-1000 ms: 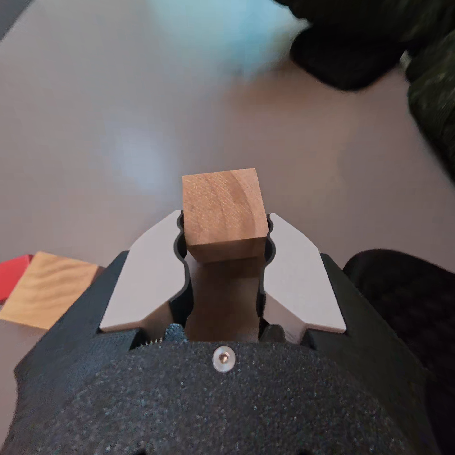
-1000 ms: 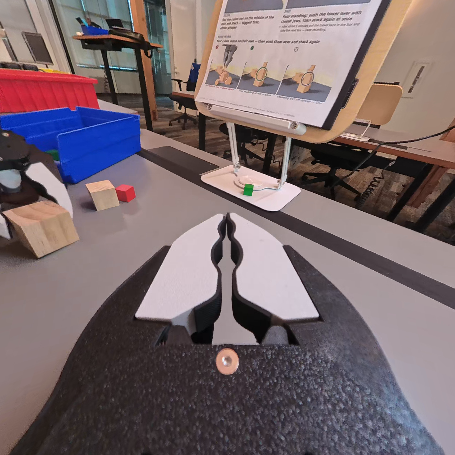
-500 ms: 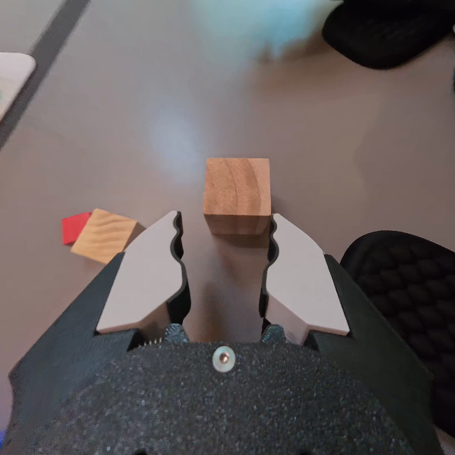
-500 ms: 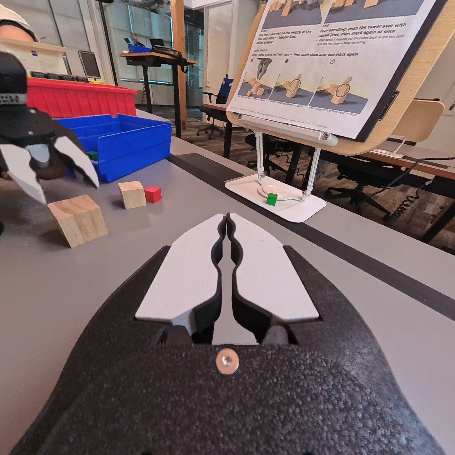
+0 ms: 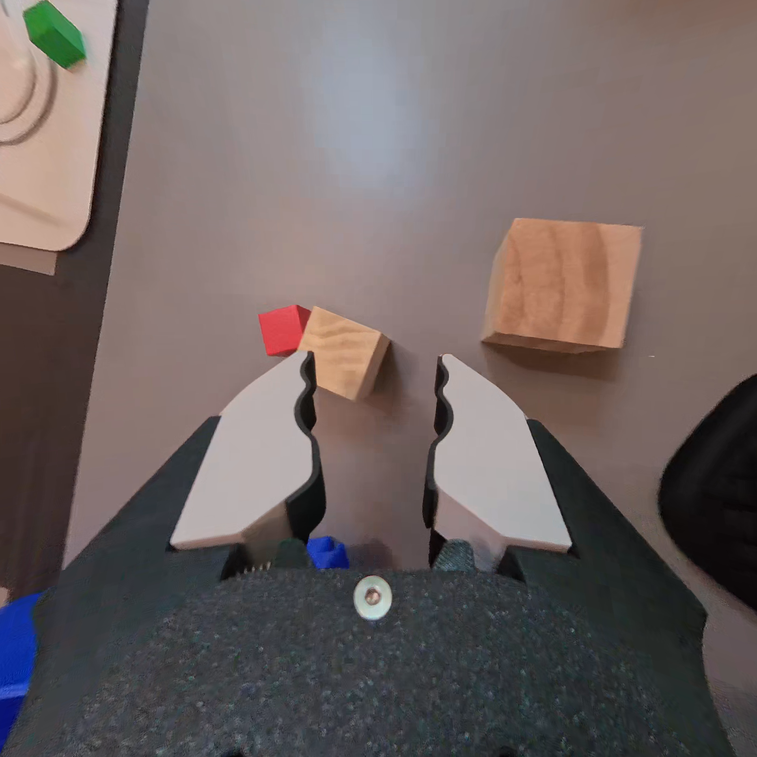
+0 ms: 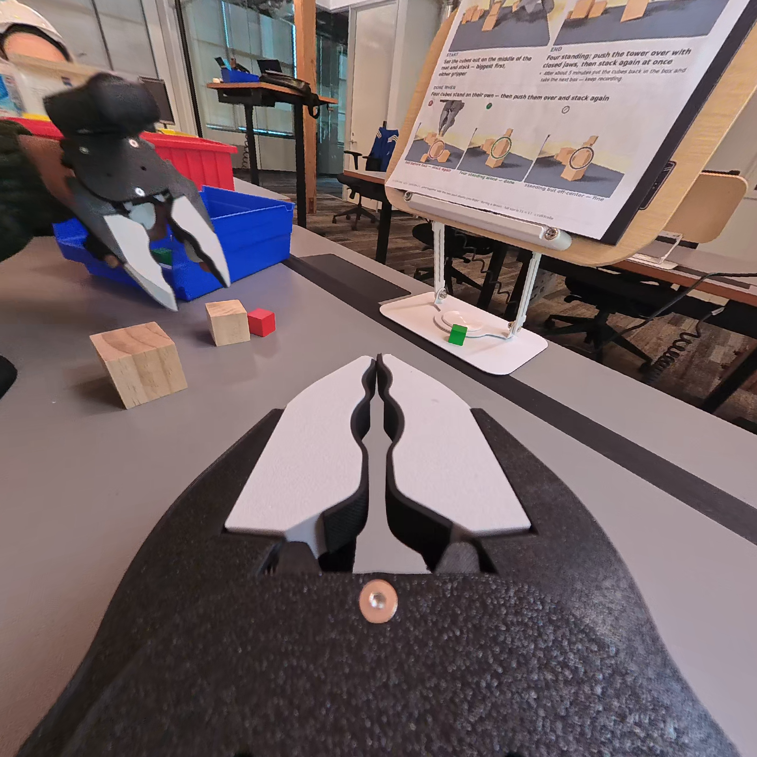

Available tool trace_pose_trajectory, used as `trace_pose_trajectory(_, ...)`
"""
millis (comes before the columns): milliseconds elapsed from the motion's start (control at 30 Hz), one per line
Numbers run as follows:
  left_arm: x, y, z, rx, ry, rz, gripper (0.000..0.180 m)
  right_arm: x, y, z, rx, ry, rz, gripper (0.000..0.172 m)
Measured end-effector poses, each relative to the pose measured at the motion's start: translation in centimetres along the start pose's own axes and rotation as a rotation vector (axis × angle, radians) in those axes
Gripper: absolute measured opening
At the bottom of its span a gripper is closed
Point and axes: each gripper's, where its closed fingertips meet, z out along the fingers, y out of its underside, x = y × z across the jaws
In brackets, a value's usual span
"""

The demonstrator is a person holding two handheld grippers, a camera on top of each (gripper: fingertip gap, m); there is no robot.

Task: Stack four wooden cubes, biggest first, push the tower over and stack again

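My left gripper (image 5: 373, 360) is open and empty, held above the grey table and looking down. Below its fingertips lies a medium wooden cube (image 5: 344, 358) with a small red cube (image 5: 282, 329) touching its left side. A large wooden cube (image 5: 561, 286) rests on the table to the right. In the right wrist view the left gripper (image 6: 192, 282) hangs in the air above the medium cube (image 6: 227, 321) and red cube (image 6: 261, 322), with the large cube (image 6: 139, 362) nearer. My right gripper (image 6: 377, 360) is shut with nothing between its pads, low over the table.
A small green cube (image 6: 457, 334) sits on the white base plate (image 6: 504, 352) of a stand holding an instruction sheet (image 6: 573, 102). A blue bin (image 6: 250, 233) and a red bin (image 6: 196, 157) stand at the back left. A black strip (image 6: 614, 442) runs along the table. Some 30 centimetres of space lies between my two pairs of fingers.
The left gripper let go of the large wooden cube, which now rests on the table, rose and moved left over the medium cube, its jaws narrowing a little. The right gripper stayed shut.
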Motion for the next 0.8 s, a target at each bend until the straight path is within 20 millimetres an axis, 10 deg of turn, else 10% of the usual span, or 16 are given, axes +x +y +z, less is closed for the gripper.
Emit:
trace_pose_trajectory(433, -2.2, 1.6, 3.1, -0.299, -0.044, 0.225, 0.045, 0.5, -0.6, -0.4, 0.021, 0.009, 0.012, 0.0)
trace_pose_trajectory(800, -0.9, -2.1, -1.9, -0.187, -0.074, 0.133, 0.045, 0.3, -0.9, -0.5, 0.024, 0.009, 0.009, 0.0)
